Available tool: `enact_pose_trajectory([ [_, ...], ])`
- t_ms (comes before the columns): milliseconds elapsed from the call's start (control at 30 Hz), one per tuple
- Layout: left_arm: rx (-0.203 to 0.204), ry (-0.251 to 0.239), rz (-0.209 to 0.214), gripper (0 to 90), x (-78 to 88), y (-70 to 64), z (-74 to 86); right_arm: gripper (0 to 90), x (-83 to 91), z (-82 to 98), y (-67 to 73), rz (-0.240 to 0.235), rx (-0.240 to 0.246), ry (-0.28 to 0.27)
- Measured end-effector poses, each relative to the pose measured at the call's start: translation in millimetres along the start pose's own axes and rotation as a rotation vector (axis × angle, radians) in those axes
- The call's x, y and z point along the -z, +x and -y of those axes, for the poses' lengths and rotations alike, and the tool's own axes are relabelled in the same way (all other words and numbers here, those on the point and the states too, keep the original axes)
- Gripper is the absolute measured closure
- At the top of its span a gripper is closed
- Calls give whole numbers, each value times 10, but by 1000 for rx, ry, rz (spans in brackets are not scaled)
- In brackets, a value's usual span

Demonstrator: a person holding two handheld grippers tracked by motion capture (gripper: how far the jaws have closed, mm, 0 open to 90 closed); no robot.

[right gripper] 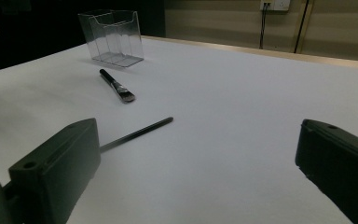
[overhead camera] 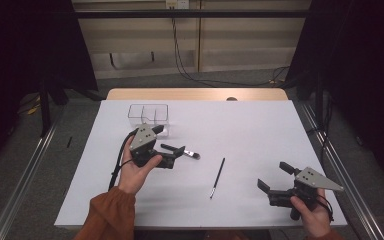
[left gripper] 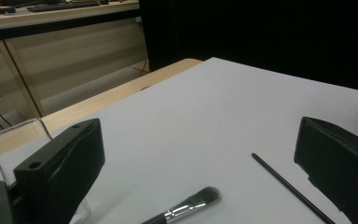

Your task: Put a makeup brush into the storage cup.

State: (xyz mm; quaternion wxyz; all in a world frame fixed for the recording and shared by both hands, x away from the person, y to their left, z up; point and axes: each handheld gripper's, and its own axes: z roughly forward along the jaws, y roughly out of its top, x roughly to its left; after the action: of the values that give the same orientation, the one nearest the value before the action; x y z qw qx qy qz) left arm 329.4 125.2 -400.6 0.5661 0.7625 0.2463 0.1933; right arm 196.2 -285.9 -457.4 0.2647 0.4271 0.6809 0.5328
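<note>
A short makeup brush with a silver ferrule lies on the white table just right of my left gripper, which is open and holds nothing. In the left gripper view the brush lies low between the jaws of the left gripper. A thin black brush lies at mid-table, also seen as a slim stick. My right gripper hovers open near the front right. In its own view the right gripper faces the thin brush and the short brush.
A clear plastic organizer with compartments stands behind the left gripper, and it appears far left in the right gripper view. The white table cover ends at a wooden strip at the back. Dark curtains hang on both sides.
</note>
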Motion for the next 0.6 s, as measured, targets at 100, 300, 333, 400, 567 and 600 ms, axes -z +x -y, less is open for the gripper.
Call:
enact_pose_trajectory([
  [100, 4, 1, -3, 16, -67, 33, -33, 0, -1, 0, -1, -1, -2, 0],
  [300, -4, -5, -46, 17, -157, 75, -51, 0, 0, 1, -1, -2, -2, 0],
  [333, -1, -5, -47, 18, -175, 87, -48, 0, -3, 2, -2, -2, -3, 3],
  [400, 9, -8, -49, 20, -206, 111, -44, 0, -1, 2, -1, -2, -2, 1],
  [567, 25, 15, -57, 20, -263, 195, -41, 0, -5, 3, -2, -3, -2, 2],
  [600, 28, 29, -59, 20, -281, 210, -42, 0, -5, 3, -2, -3, -2, 2],
])
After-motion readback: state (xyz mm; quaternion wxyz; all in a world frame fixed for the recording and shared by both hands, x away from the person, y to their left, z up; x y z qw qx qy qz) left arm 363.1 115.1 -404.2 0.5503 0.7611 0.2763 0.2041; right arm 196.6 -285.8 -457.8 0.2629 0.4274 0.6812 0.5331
